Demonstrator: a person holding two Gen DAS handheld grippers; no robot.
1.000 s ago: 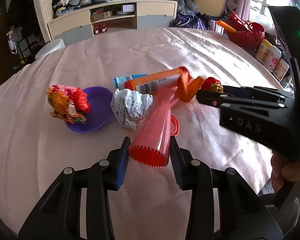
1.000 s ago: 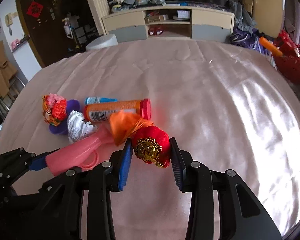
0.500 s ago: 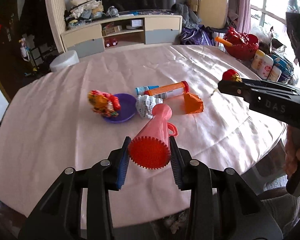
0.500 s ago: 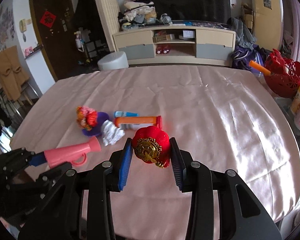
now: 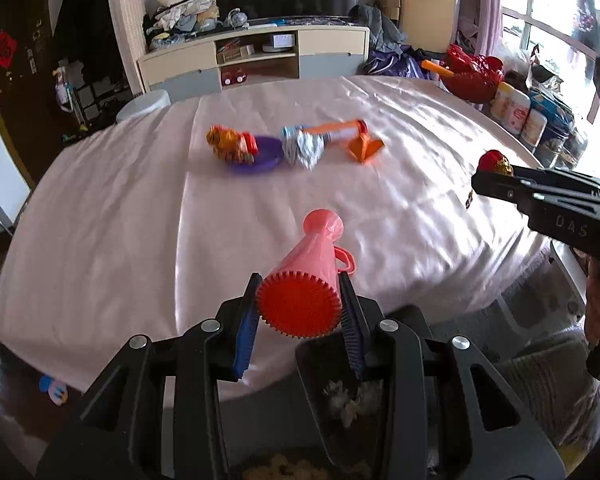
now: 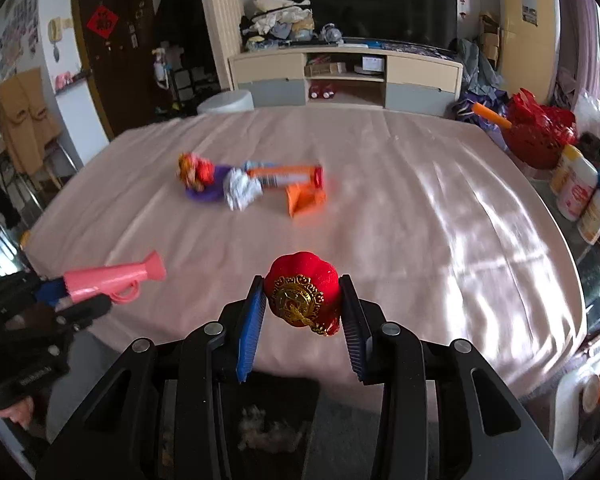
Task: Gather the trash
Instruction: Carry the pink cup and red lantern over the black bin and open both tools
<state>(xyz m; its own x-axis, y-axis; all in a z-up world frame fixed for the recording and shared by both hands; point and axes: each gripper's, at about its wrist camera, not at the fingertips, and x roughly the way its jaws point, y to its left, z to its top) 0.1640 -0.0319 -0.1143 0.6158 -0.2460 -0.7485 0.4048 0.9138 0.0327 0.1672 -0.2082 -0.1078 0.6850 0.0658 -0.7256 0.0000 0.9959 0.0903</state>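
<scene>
My left gripper (image 5: 299,312) is shut on the wide end of a pink toy horn (image 5: 312,264), held in the air above the table's near edge. My right gripper (image 6: 303,310) is shut on a small red lantern ornament with gold trim (image 6: 302,294), also lifted near the front edge. Each gripper shows in the other's view: the right gripper (image 5: 496,176) at the right, the left gripper (image 6: 60,296) at the left. Below both grippers stands a dark bin (image 5: 364,400) holding some scraps. On the pink tablecloth (image 5: 140,200) lie a crumpled silver wrapper (image 5: 300,148), an orange tube (image 5: 336,130), an orange paper piece (image 5: 364,148) and a purple dish (image 5: 260,156) with a colourful wrapper (image 5: 230,142).
A red basket (image 6: 536,136) and several white bottles (image 6: 580,192) stand off the table's right side. A cabinet with shelves (image 6: 348,80) and a television lie beyond the far edge. A white stool (image 6: 224,102) stands at the far left.
Both grippers have pulled back from the pile toward the table's near edge and risen, carrying the horn and the lantern. The bin has come into view beneath them.
</scene>
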